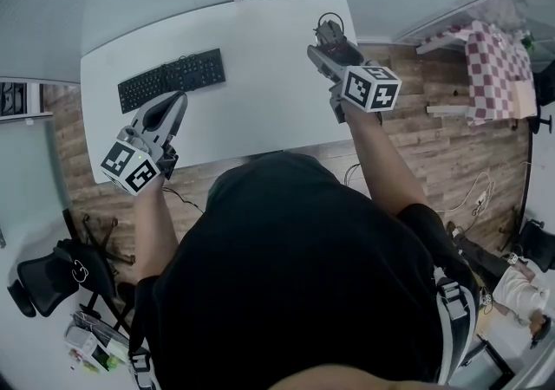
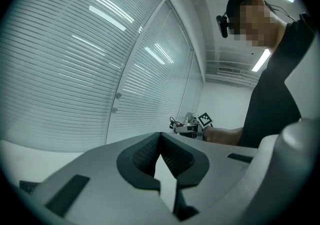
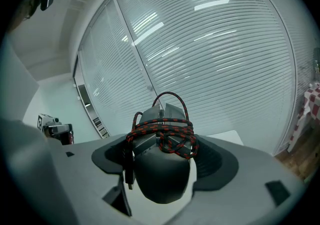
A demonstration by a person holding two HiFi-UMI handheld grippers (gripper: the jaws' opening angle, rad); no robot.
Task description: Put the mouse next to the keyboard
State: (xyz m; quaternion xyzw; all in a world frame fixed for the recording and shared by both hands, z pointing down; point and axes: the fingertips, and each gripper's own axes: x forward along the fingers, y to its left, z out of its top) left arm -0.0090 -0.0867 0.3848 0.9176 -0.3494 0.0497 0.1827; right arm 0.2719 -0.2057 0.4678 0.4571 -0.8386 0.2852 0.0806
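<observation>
A black keyboard [image 1: 172,79] lies on the left part of the white table [image 1: 269,59]. My left gripper [image 1: 176,102] hovers just in front of the keyboard with its jaws together and nothing between them; its dark pads [image 2: 145,154] meet in a V. At the table's right edge my right gripper [image 1: 329,37] is shut on a dark mouse [image 1: 328,31]. Seen from the right gripper, the mouse [image 3: 162,179] sits between the jaws, with its red-and-black braided cable [image 3: 162,131] wound round it and the plug hanging at the left.
A red-checked cloth [image 1: 494,68] covers furniture to the right of the table. A black office chair [image 1: 43,280] stands at the lower left, and loose cables [image 1: 468,202] lie on the wooden floor. Window blinds run behind the table.
</observation>
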